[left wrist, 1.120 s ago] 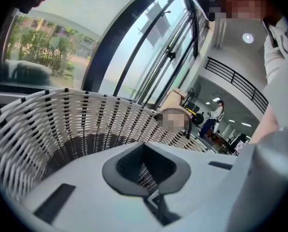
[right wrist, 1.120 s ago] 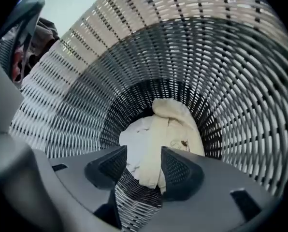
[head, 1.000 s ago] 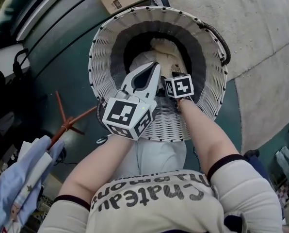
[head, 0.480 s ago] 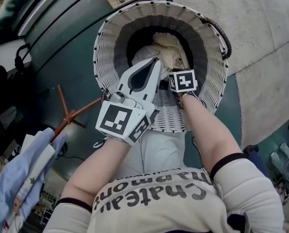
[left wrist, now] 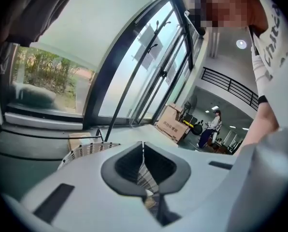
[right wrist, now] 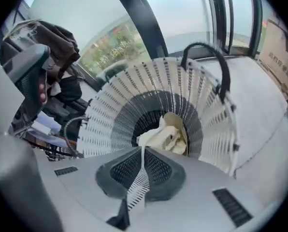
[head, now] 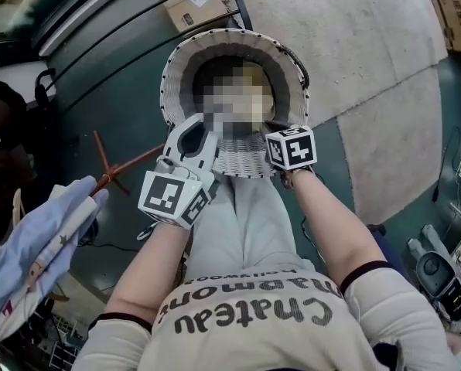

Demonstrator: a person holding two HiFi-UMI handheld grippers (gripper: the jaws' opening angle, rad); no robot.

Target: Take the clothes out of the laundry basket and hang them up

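Both my tongs are closed: the left tongs [left wrist: 143,145] on nothing, the right tongs [right wrist: 143,149] pinching a corner of the one cream garment [right wrist: 169,138]. It lies inside the one basket [head: 172,76], at my 12 o'clock.

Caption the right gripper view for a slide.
Right gripper shut on a cream garment in the white laundry basket.

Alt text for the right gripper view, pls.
The right gripper has its jaws shut on a corner of a cream garment lying deep in a white woven laundry basket with a black handle. Large windows stand behind it.
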